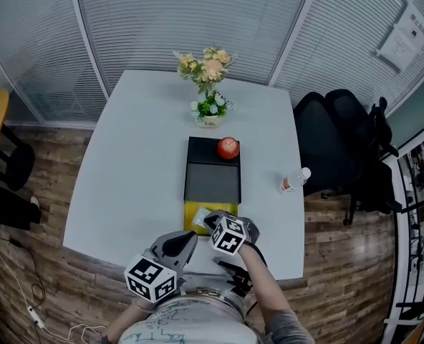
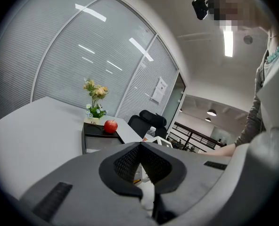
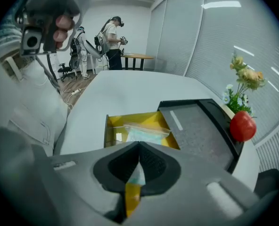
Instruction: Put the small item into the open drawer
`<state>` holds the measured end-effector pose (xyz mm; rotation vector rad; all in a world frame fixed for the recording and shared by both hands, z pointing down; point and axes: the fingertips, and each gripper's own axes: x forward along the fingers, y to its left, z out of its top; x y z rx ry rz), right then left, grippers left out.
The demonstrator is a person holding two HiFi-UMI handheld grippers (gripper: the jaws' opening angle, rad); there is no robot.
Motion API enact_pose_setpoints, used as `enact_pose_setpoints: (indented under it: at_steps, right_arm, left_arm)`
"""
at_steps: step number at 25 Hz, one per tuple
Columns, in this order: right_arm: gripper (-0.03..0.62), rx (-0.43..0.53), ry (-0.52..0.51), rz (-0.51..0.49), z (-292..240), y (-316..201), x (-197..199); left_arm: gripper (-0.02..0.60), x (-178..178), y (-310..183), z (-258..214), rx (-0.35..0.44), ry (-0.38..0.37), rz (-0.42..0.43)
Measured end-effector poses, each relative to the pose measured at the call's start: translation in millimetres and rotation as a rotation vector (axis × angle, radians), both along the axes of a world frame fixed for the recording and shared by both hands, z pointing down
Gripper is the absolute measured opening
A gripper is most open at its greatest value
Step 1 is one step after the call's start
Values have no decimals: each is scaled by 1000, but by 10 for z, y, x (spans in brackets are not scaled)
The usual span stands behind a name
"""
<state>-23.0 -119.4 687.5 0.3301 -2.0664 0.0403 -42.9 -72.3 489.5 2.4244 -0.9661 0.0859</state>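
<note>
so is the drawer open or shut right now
open: the yellow drawer is pulled out of the black box, its inside showing

No legible text; wall notice (image 1: 400, 38), pot label (image 1: 210, 122) too small.

The box (image 1: 212, 174) sits in the middle of the table (image 1: 126, 178); the apple (image 1: 228, 147) is on its back right corner; the flowers (image 1: 208, 84) stand just behind it; the bottle (image 1: 294, 180) stands to the right, near the table's edge. The drawer (image 1: 192, 217) sticks out of the box's front, with the bag (image 3: 142, 132) in it; the right gripper (image 1: 213, 221) is over the drawer.
</note>
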Motion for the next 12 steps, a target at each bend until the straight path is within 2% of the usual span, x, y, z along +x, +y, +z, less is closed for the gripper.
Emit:
enact_pose_setpoints:
  at_steps: [12]
  right_arm:
    - [5,-57,78,-11,424,-83,36]
  left_arm:
    - [-2,-22,-16,10,-6,2,-1]
